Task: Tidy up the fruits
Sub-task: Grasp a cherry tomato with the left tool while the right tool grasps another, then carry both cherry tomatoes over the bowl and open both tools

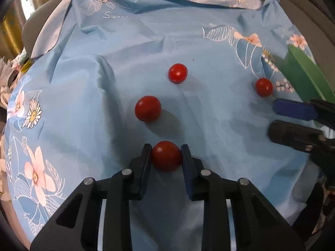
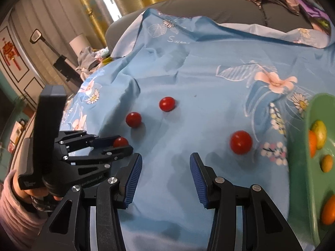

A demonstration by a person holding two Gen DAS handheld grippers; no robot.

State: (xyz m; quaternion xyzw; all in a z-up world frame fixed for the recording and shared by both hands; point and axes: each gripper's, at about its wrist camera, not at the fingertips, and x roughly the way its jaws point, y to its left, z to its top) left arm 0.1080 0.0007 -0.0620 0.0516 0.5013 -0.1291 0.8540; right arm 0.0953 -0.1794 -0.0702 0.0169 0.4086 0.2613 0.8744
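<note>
Tomato (image 1: 166, 156) pinched between the left gripper (image 1: 166, 156) pads, low on the blue cloth (image 1: 209, 41): pickup step in hand. Next called for a lift and carry toward the green tray (image 2: 301, 167) at 3 o'clock. Right gripper (image 2: 165, 179) part open, empty. Farther out, three loose tomatoes: 11 (image 1: 148, 108), 12 (image 1: 177, 73), 2 o'clock (image 1: 264, 87). Tray cut off by frame edge; fruit inside blurred.
</note>
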